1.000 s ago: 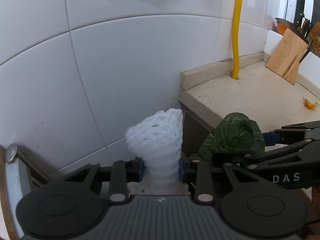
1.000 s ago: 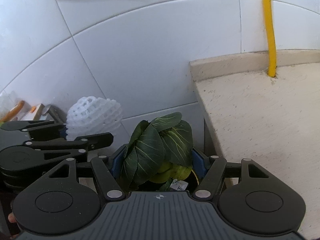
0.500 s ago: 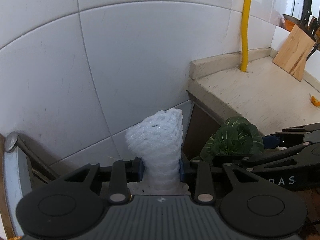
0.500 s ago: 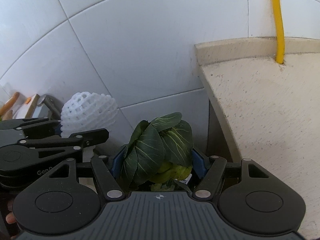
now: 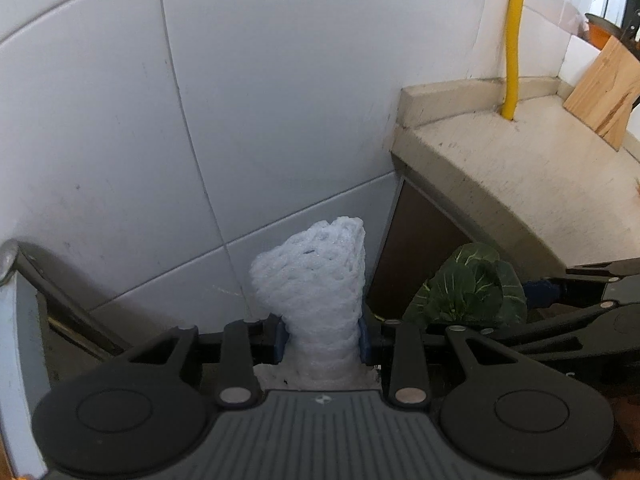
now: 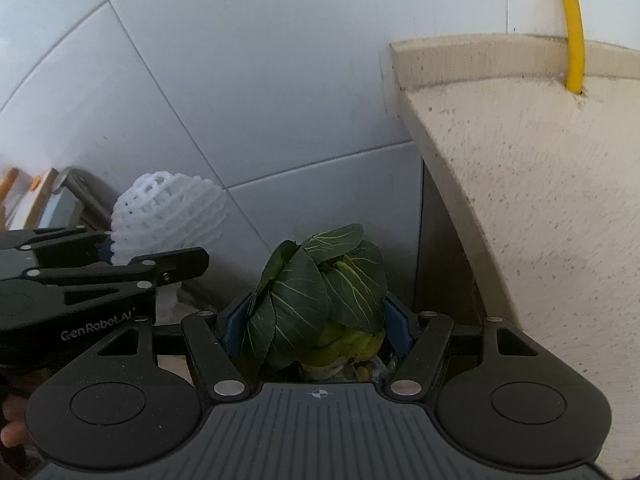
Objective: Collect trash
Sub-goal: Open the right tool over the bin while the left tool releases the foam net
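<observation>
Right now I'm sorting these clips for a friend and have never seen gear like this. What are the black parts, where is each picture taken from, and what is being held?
A person holds one two-finger tool in each hand, with a camera on each looking along its fingers. In the left camera's picture, the left hand-held gripper is shut on a white foam net. In the right camera's picture, the right hand-held gripper is shut on a leafy green vegetable. Each camera also sees the other tool. Behind are the white tiled wall, a beige counter and a yellow pipe.
</observation>
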`<state>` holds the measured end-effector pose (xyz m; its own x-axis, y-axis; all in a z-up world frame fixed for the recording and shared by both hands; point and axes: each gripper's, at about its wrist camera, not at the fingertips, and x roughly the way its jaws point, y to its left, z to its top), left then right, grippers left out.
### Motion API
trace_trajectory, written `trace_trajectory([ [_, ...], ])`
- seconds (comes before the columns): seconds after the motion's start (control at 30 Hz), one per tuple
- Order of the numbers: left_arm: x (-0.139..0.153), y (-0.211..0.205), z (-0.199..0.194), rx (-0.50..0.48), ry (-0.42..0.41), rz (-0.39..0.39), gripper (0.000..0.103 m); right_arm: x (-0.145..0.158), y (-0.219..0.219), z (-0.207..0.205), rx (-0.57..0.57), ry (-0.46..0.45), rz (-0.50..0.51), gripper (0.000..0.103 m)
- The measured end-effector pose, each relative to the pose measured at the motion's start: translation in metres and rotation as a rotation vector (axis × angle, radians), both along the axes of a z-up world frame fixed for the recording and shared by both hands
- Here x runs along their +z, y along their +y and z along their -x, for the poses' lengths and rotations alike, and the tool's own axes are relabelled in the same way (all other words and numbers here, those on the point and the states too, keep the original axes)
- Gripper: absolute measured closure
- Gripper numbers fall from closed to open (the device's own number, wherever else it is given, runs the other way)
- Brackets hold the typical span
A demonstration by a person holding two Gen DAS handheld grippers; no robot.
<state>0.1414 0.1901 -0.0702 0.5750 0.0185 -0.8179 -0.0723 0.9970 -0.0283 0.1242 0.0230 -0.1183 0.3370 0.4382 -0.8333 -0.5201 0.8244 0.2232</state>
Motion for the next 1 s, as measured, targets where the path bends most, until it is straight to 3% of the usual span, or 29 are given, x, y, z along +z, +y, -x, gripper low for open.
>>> trace_trajectory([
  [0.43,-0.032,0.003,-0.021,0.037,0.115,0.005,0.070,-0.041,0.012,-0.022,-0.029,0.083,0.050,0.029],
  [0.57,-0.039,0.009,-0.025,0.044,0.142,0.065,0.064,-0.050,0.014,-0.026,-0.034,0.129,0.060,0.028],
  [0.73,-0.042,0.010,-0.028,0.051,0.152,0.070,0.059,-0.054,0.012,-0.028,-0.063,0.148,0.046,0.029],
  [1.0,-0.040,0.013,-0.028,0.064,0.144,0.081,0.043,-0.044,0.003,-0.031,-0.094,0.130,0.047,0.030],
])
